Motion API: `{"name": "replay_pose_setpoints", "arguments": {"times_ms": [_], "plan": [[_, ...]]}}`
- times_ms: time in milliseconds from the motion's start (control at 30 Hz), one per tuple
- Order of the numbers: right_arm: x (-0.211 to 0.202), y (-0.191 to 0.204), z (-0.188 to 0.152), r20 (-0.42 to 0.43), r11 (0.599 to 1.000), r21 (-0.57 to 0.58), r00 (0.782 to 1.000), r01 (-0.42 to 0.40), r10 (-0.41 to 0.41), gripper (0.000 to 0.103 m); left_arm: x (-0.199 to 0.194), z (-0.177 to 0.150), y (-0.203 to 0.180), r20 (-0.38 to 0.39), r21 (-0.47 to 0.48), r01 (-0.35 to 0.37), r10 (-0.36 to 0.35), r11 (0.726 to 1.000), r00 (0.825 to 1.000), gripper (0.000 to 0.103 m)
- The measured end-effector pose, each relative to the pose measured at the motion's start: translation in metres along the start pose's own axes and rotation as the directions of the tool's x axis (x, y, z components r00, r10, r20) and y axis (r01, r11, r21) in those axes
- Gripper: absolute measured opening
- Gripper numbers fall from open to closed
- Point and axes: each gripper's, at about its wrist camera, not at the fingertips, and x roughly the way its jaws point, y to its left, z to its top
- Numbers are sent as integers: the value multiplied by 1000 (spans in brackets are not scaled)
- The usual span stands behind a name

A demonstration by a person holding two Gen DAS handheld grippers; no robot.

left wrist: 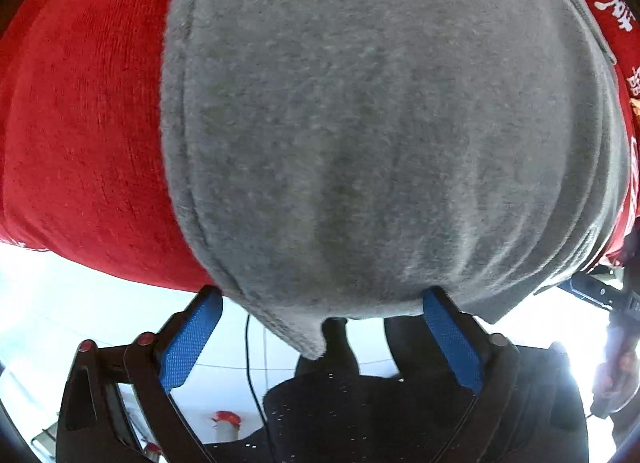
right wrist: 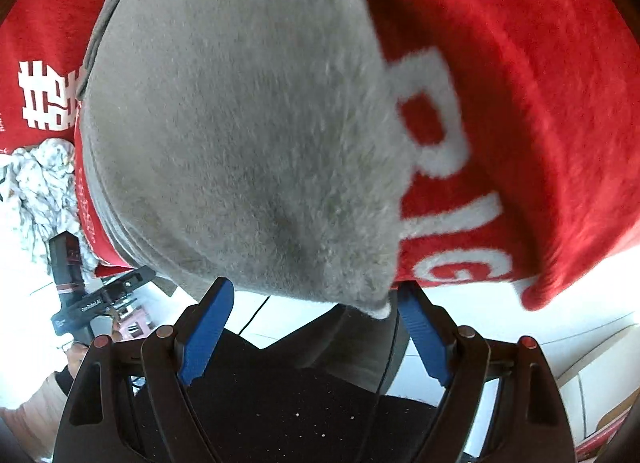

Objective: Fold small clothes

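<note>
In the left wrist view, the left tool (left wrist: 322, 305) is standing spread over the near edge of the grey garment (left wrist: 360, 123), which is lying on a red cloth (left wrist: 80, 123) straight ahead of the blue pads (left wrist: 192, 339). A hemmed corner is hanging down between the pads, yet neither pad is pressing on it — released, grasping nothing. The risk, I judge: closing here is likely to catch only that thin corner, or the red cloth along with it, so the fold drags askew.

In the right wrist view, the right tool (right wrist: 312, 289) is likewise gaping, released, with the grey garment's (right wrist: 240, 123) fuzzy edge sitting between its pads (right wrist: 208, 331) and brushing close to the right one. The lettered red cloth is lying just beyond that pad — a bite too far that way could be pinching both layers. The other tool (right wrist: 96, 299) is showing off to the left.
</note>
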Motion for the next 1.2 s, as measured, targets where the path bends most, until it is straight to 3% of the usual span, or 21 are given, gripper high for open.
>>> {"name": "replay_pose_setpoints", "arguments": {"times_ms": [33,67,100,133,233,333,500,667,733,867,900,933,967,1000,1033,1100,1200], "plan": [[-3,-1,-1,2,1000,15,1000,-5,5,56,1,-1,-6,0,-3,19,-19,1000,1000,68],[-6,-3,-1,3,999,37,1000,-9,9,39,-2,-8,-3,-6,-6,60,-60,998,998,56],[-9,-6,-2,7,997,63,999,-40,40,14,-3,-9,-6,-12,0,82,-82,997,997,23],[-11,-6,-3,16,995,80,998,-67,66,14,-5,-13,-6,-17,8,107,-107,994,994,12],[-30,8,-1,40,986,57,987,-158,155,14,-28,-22,-1,-3,17,210,-210,978,978,12],[-59,30,4,87,960,31,957,-279,276,14,-66,-20,-2,54,48,284,-286,958,957,12],[-112,61,50,209,910,-14,889,-414,408,14,-146,47,2,226,58,355,-359,933,906,12],[-128,83,126,254,925,-42,892,-377,375,14,-175,118,-1,371,29,278,-268,960,889,12],[-127,88,155,280,928,-13,890,-372,361,14,-184,144,0,408,-7,212,-191,977,893,12],[-125,91,187,302,934,52,897,-354,323,18,-181,183,-12,402,-38,148,-121,988,908,12],[-128,88,194,302,933,69,899,-354,318,19,-183,183,-10,398,-39,134,-108,990,911,18],[-128,86,195,303,934,81,901,-348,310,24,-181,191,-18,394,-39,117,-93,992,914,48],[-130,86,196,307,939,87,906,-333,293,29,-181,195,-24,396,-37,98,-76,994,915,69],[-133,85,193,311,946,83,910,-314,275,49,-186,195,-27,417,-34,68,-48,997,908,90],[-138,86,192,317,956,72,915,-286,250,69,-192,195,-30,437,-21,37,-25,999,899,91],[-145,87,192,315,972,37,926,-232,209,72,-195,197,-38,426,12,0,-5,1000,905,91],[-154,98,188,315,997,-51,947,-51,65,72,-188,203,-46,396,36,-68,48,997,917,91]]}}
